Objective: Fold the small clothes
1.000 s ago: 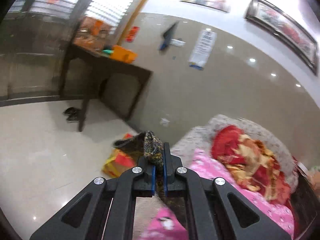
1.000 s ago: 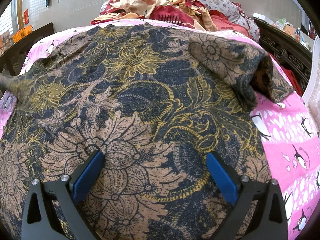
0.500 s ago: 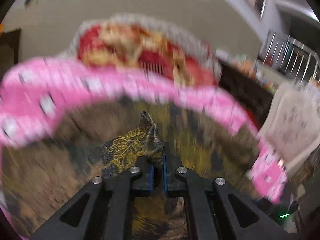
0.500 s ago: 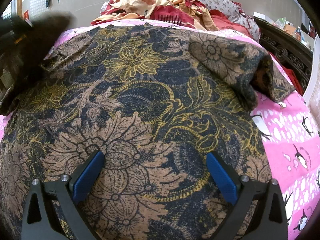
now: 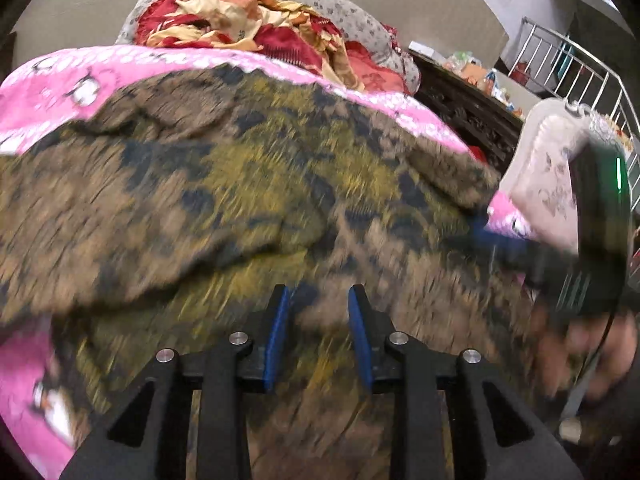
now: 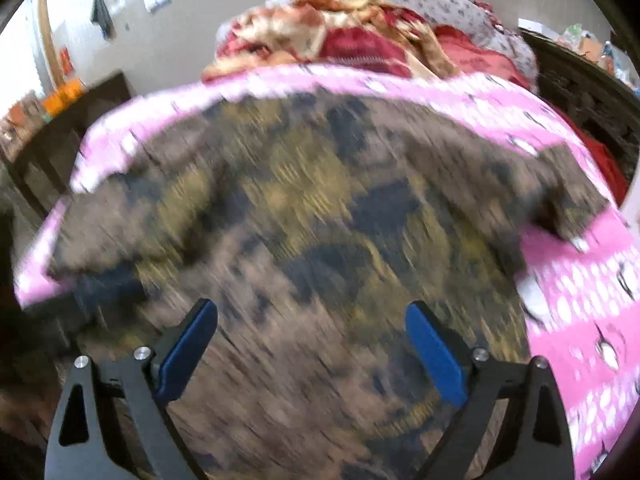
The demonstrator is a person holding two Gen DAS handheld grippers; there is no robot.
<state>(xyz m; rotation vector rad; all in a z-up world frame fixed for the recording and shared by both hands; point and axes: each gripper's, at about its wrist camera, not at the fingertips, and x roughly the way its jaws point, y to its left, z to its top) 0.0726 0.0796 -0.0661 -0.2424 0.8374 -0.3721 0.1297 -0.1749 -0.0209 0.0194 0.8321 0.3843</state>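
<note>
I see the shirt (image 5: 248, 184) spread on the bedsheet (image 5: 52, 88), one side fold laid. My left gripper (image 5: 316, 320) is opening, nothing pinched; my right gripper (image 6: 312, 344) gapes empty. More folds remain, I judge.

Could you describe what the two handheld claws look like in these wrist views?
Both are matte black, angular frames with triangular cut-outs, silver round bolt heads, and blue pads lining the inner faces of the fingers. The left claw shows this up close, as does the right claw. From the left view, the right unit's black body carries a green light strip.
</note>
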